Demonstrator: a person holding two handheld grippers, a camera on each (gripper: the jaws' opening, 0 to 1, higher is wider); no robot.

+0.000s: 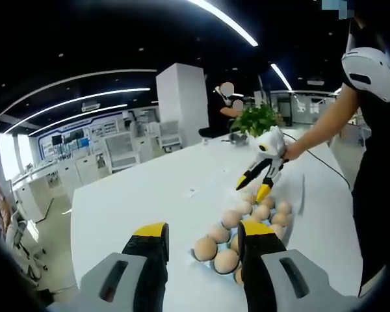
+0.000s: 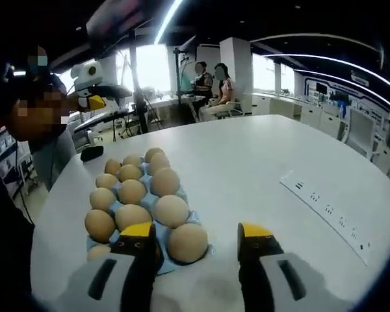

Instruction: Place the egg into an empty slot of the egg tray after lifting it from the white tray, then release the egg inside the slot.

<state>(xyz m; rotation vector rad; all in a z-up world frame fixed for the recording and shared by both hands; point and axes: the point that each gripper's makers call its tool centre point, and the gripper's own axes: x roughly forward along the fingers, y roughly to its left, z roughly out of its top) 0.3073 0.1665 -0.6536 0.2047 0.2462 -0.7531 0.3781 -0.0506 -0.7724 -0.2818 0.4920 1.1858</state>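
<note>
Both jaws stand apart with nothing between them: the left hand-held gripper point(image 1: 201, 250) and the right hand-held gripper point(image 2: 198, 250) are released. Eggs point(image 2: 171, 210) fill much of the blue egg tray point(image 2: 182, 263) on the desk point(image 2: 260, 169). I judge a placement done or not started; I cannot make out a white tray

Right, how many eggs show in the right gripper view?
14 eggs on the blue tray: columns of five left, four middle, five right. A jaw may hide another.
</note>
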